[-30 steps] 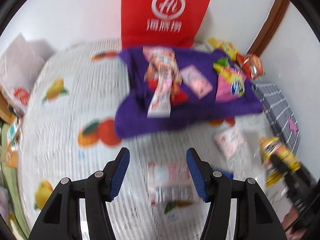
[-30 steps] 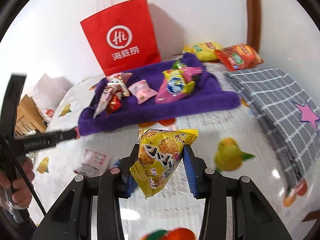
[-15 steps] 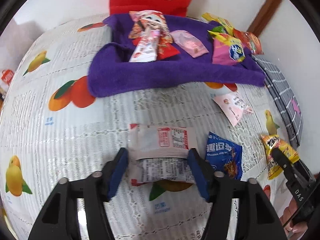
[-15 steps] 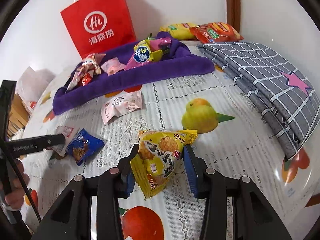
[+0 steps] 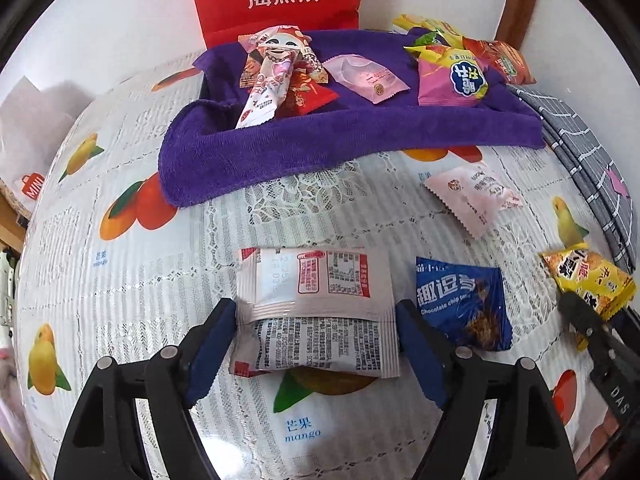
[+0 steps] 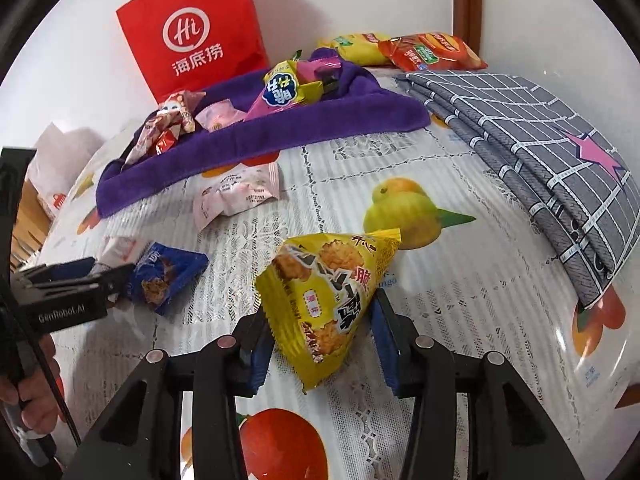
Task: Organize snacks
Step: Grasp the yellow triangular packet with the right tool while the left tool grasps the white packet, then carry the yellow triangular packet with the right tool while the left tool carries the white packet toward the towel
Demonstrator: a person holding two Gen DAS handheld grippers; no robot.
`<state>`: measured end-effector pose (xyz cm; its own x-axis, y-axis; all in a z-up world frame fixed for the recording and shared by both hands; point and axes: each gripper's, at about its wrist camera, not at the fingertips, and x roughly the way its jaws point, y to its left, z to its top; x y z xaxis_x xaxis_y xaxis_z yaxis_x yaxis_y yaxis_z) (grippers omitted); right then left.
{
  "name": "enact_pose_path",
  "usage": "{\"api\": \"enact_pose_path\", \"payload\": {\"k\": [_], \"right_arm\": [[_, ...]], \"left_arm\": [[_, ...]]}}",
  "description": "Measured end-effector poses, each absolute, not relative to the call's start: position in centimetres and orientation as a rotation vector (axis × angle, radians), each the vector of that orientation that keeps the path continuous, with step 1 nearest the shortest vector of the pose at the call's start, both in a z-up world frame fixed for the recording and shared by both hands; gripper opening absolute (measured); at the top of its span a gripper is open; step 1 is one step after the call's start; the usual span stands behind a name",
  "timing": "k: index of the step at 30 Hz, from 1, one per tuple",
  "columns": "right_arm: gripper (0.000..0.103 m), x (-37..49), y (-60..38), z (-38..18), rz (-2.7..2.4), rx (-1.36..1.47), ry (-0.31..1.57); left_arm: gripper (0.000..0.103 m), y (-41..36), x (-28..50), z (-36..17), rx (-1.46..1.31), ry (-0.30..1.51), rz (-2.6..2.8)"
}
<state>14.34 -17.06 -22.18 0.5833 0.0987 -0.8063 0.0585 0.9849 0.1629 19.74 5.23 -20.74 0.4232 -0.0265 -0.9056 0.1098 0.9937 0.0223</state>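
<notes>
Snacks litter fruit-print tablecloth [image 5: 168, 320] – left gripper [image 5: 316, 344] opening, right gripper [image 6: 320, 324] opening around yellow packet [image 6: 328, 292].

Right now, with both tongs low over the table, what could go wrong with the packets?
1. The left tongs are opening around the white packet; closing may crumple it, or catch the blue packet beside the right finger.
2. The right tongs are opening, so the yellow packet may drop to the table, not the purple towel.
</notes>
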Motion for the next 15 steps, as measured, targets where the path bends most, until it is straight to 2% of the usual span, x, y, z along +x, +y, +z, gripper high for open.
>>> {"api": "enact_pose_path", "payload": {"k": [3,5,9,11,15], "right_arm": [[0.040,14.2,-16.9,-22.3,0.005,0.161,0.942],[0.039,14.1,-16.9,-22.3,0.010,0.160,0.944],[0.037,14.0,-16.9,-21.7,0.067,0.205,0.965],[0.037,14.0,-16.7,-21.4,0.057,0.198,0.965],[0.037,14.0,-16.6,-20.2,0.068,0.214,0.955]], "left_arm": [[0.074,5.4,19.5,-20.7,0.085,1.110,-0.094],[0.063,5.8,19.2,-20.5,0.079,1.098,-0.094],[0.058,6.4,19.2,-20.4,0.058,1.099,-0.114],[0.052,6.7,19.1,-20.2,0.047,1.103,-0.111],[0.050,7.8,19.0,-19.9,-0.014,1.121,-0.130]]}}
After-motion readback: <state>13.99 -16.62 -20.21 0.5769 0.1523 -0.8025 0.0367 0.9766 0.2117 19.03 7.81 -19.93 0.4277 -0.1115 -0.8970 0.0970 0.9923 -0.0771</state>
